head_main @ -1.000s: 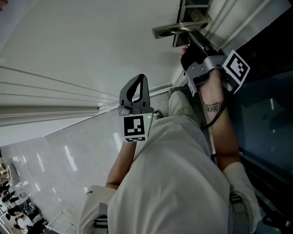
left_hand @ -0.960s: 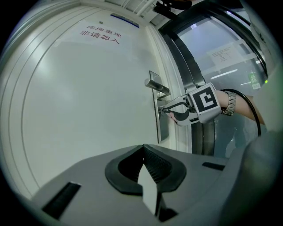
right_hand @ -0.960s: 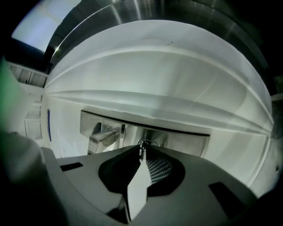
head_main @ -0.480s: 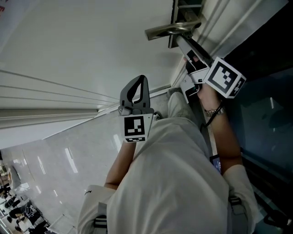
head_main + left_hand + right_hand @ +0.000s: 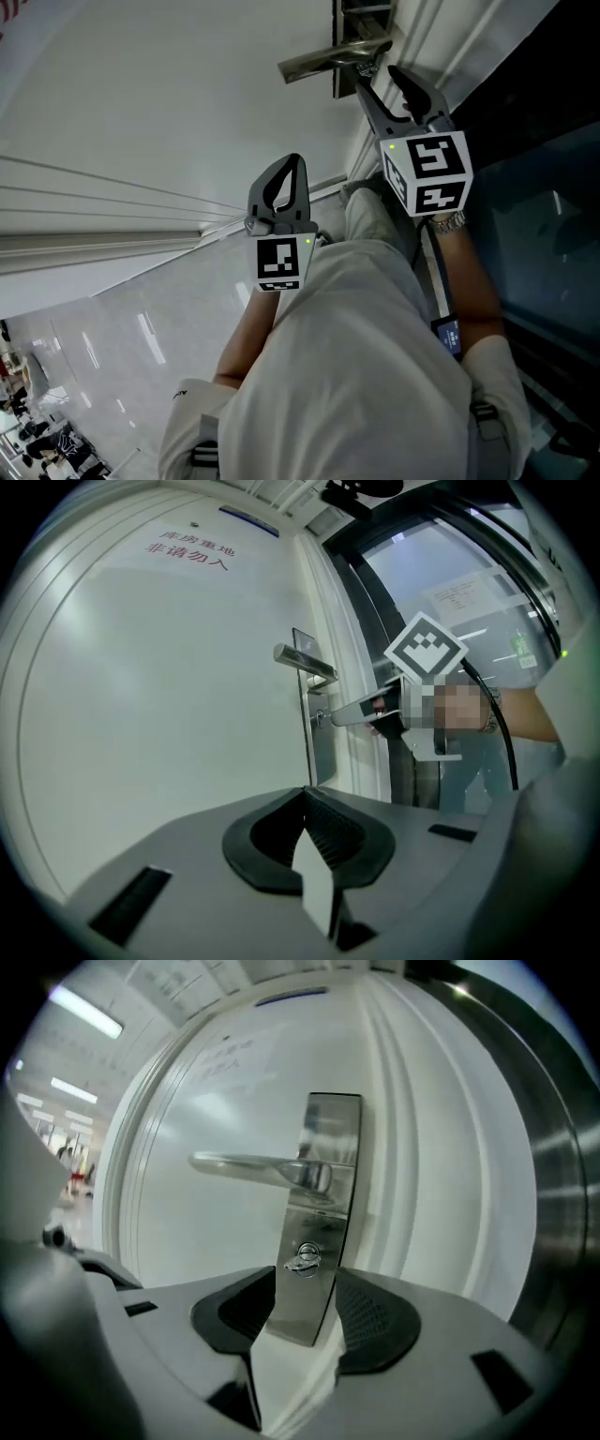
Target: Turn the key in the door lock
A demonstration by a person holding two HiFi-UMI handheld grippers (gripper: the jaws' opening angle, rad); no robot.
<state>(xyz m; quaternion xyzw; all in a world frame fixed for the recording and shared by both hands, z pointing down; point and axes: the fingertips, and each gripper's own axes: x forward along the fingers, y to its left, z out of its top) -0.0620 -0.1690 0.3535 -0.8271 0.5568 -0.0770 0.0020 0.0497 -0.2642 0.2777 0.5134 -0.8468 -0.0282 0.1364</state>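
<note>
In the right gripper view a small silver key (image 5: 303, 1260) sits in the keyhole of the steel lock plate (image 5: 323, 1213), its head lying level, below the lever handle (image 5: 253, 1168). My right gripper (image 5: 305, 1290) faces the plate with its jaws opening, one on each side of the key, neither pad touching it. From above, the right gripper (image 5: 380, 77) is just under the lever handle (image 5: 319, 61). My left gripper (image 5: 289, 161) hangs shut and empty in front of the white door (image 5: 169, 103), well left of the lock.
A dark glass panel (image 5: 534, 187) and a steel door frame (image 5: 553, 1194) stand to the right of the lock. The person's light shirt (image 5: 356, 375) fills the lower middle of the head view. A pale shiny floor (image 5: 112, 328) lies at lower left.
My right gripper has rolled about a quarter turn at the lock, and its jaws have gone from shut to wide open, letting go of the key. The left gripper has barely moved.
</note>
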